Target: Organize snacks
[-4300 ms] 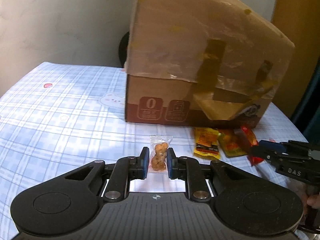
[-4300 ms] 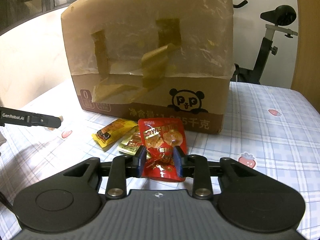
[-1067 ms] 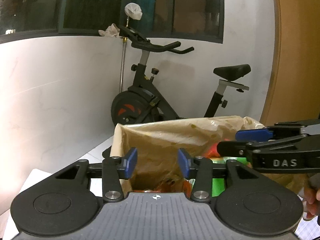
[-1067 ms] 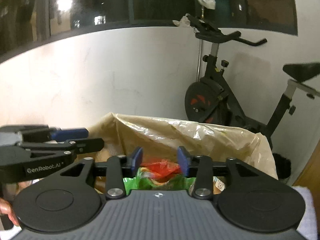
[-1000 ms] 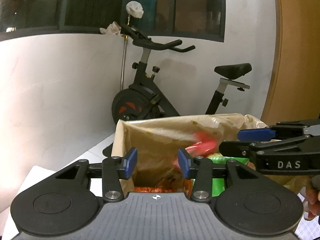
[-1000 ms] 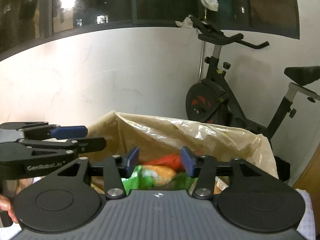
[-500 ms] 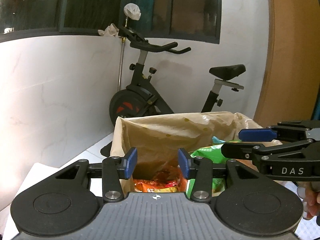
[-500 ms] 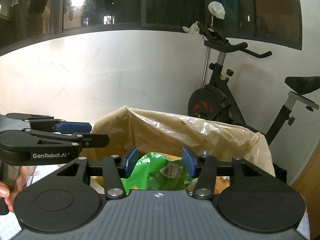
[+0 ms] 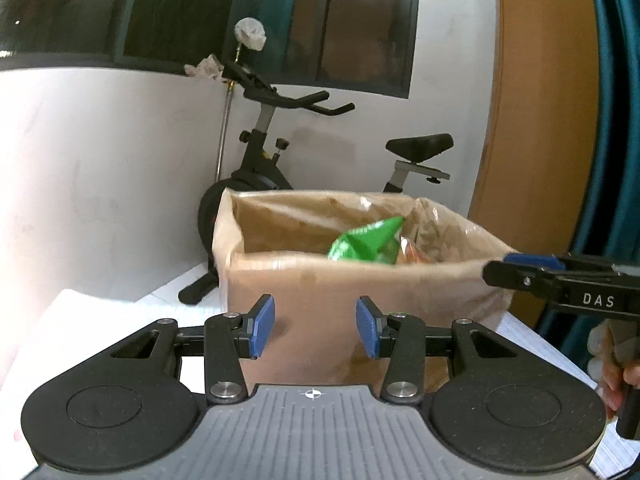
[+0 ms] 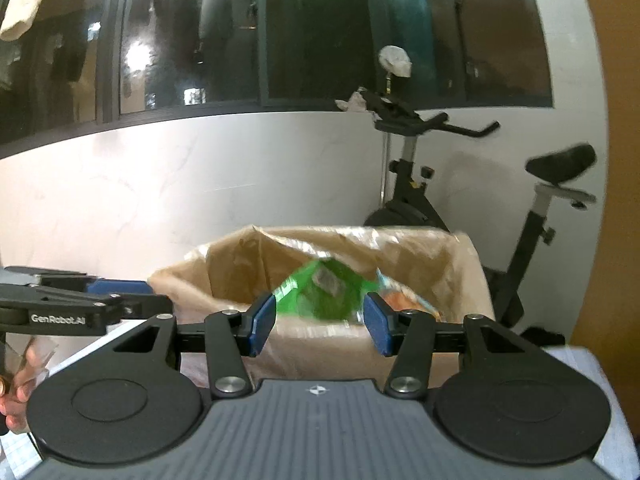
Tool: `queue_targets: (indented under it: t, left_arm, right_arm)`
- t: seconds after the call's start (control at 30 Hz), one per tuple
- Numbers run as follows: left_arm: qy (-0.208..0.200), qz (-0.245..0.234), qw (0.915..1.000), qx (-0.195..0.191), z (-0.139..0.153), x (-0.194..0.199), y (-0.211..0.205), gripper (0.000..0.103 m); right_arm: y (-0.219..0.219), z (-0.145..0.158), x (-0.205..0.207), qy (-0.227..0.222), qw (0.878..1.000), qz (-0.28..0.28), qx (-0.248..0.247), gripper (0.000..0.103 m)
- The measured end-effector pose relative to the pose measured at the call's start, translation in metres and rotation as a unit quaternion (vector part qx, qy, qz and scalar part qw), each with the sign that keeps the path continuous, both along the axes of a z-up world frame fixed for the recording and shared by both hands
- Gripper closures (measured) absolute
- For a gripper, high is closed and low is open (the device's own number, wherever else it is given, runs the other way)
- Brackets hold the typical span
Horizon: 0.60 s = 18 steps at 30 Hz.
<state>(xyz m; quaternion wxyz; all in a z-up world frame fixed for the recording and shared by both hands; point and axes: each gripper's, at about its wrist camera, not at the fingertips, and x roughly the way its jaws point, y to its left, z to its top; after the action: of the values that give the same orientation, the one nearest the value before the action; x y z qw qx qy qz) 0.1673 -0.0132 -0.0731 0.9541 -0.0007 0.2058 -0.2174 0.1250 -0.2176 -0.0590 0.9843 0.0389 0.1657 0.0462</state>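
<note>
Brown cardboard makes up the biggest thing close by: an open box lined with crinkled clear plastic, standing on the table straight ahead of both tools. Behind it a black exercise bike stands against the white wall, with cloth bundles hung on its handlebars under a dark window.

Inside the box, a green snack bag pokes up above the front wall, and an orange packet lies just beside it toward the right. From the right wrist camera the green bag looks blurred and sits in line with the gap between that tool's fingers, but farther off, inside the box.

Nearest the lens in the left wrist view, the left gripper has its blue pads standing apart with nothing between them, only the front wall of the box beyond. Likewise the right gripper holds its jaws apart and empty. Each tool also shows from the side in the other's view, gripped by a hand.
</note>
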Motion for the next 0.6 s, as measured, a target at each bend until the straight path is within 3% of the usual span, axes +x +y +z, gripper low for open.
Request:
queue_targets:
  t: [0.27, 0.6]
  left_arm:
    - [0.061, 0.0, 0.9981, 0.007, -0.045, 0.004, -0.008, 0.056]
    - [0.127, -0.047, 0.9897, 0.046, -0.104, 0.022, -0.047, 0.056]
  right_arm:
    - [-0.013, -0.046, -0.018, 0.058, 0.998, -0.026, 0.018, 0.051]
    - [-0.022, -0.098, -0.021, 0.111, 0.992, -0.041, 0.039, 0.051]
